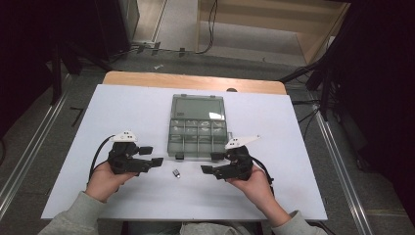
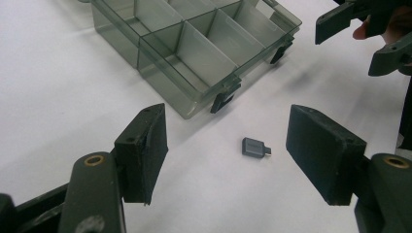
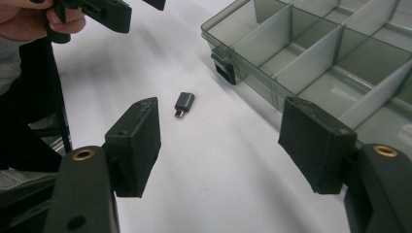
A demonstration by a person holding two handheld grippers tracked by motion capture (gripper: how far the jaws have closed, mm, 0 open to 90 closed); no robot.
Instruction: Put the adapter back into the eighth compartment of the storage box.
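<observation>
The left gripper [image 1: 157, 156] and right gripper [image 1: 207, 164] both hold their jaws apart, gripping nothing; between them on the white table [image 1: 122, 112] lies a small grey adapter [image 1: 176, 173], untouched; just beyond sits the open compartment box [image 1: 197, 126].

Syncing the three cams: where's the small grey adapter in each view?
High view: adapter on the white table, bottom centre, between the two tongs, just below the organizer box.
Left gripper view: adapter centre, right of middle, between the black jaws.
Right gripper view: adapter upper centre-left.
Shared landmark: the box's black latch, nearest the adapter.
</observation>
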